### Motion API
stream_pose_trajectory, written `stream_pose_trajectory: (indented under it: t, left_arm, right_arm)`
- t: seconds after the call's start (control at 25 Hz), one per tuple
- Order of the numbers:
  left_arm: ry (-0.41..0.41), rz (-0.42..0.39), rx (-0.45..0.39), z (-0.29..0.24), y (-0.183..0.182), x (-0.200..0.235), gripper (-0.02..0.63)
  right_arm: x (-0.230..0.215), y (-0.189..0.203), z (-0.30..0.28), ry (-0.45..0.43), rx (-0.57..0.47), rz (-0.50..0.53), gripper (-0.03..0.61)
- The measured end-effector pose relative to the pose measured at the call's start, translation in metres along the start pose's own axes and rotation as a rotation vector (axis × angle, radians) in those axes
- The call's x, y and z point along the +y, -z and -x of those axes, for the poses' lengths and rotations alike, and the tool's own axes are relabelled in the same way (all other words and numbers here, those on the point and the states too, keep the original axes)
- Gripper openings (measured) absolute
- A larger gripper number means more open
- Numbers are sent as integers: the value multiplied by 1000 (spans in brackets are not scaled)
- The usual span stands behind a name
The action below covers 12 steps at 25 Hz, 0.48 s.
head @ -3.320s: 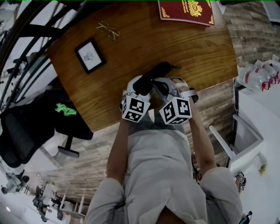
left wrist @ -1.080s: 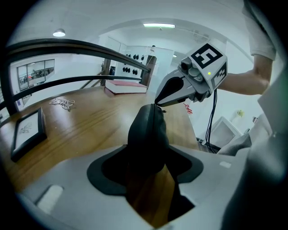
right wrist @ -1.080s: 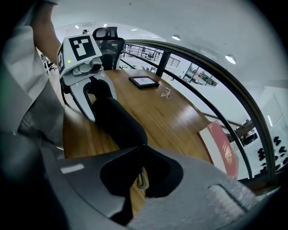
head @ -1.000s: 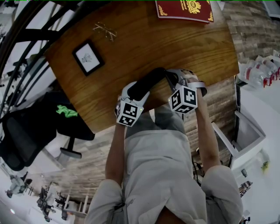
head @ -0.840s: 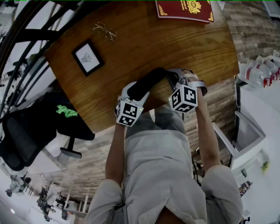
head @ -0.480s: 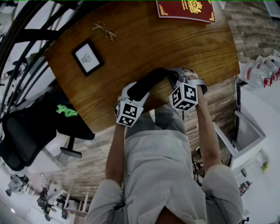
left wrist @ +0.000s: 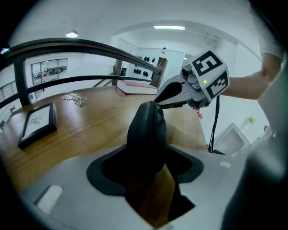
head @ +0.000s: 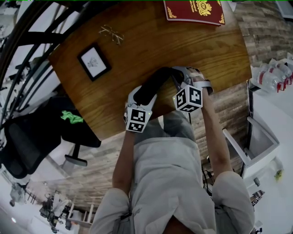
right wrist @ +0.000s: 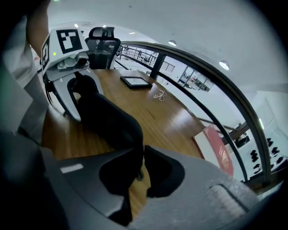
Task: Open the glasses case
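A black glasses case [head: 153, 82] lies slantwise on the wooden table [head: 206, 50], near its front edge. My left gripper [head: 139, 93] is shut on the case's near, lower-left end. In the left gripper view the case [left wrist: 146, 128] fills the gap between my jaws [left wrist: 147, 148]. My right gripper [head: 176, 77] is at the case's far, upper-right end. In the right gripper view its jaws [right wrist: 143, 152] stand almost together on the zip pull at the tip of the case [right wrist: 108, 119], and a small ring [right wrist: 140, 176] hangs below. These jaws have just been opening slightly, with the pull between them.
On the table are a framed picture [head: 94, 61], thin wire spectacles [head: 112, 32] and a red book [head: 194, 9] at the far edge. A black office chair [head: 41, 132] stands left of the table. The table's front edge runs just under both grippers.
My right gripper has shifted a little to the left at the case's far end. The left gripper and the case have stayed nearly where they were.
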<state>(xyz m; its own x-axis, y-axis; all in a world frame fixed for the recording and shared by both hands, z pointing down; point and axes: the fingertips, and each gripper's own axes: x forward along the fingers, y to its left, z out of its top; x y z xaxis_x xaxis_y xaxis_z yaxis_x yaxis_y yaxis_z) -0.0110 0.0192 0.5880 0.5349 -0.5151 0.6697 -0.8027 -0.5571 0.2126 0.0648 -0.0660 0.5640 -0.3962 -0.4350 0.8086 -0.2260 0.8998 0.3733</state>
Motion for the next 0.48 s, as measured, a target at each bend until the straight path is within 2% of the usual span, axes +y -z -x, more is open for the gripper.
stream_pose_trajectory:
  t: [0.08, 0.2, 0.32, 0.48]
  left_arm:
    - [-15, -5, 1, -2, -3, 2, 287]
    - [-19, 0, -1, -4, -4, 4, 295]
    - [-23, 3, 7, -6, -4, 5, 310]
    - [-23, 6, 20, -8, -2, 5, 318]
  right_arm:
    - [-5, 0, 2, 40, 1, 15, 53]
    - [-8, -10, 16, 42, -49, -57, 126]
    - [-7, -33, 32, 28, -140, -148, 124]
    - [3, -56, 33, 0, -191, -190, 114]
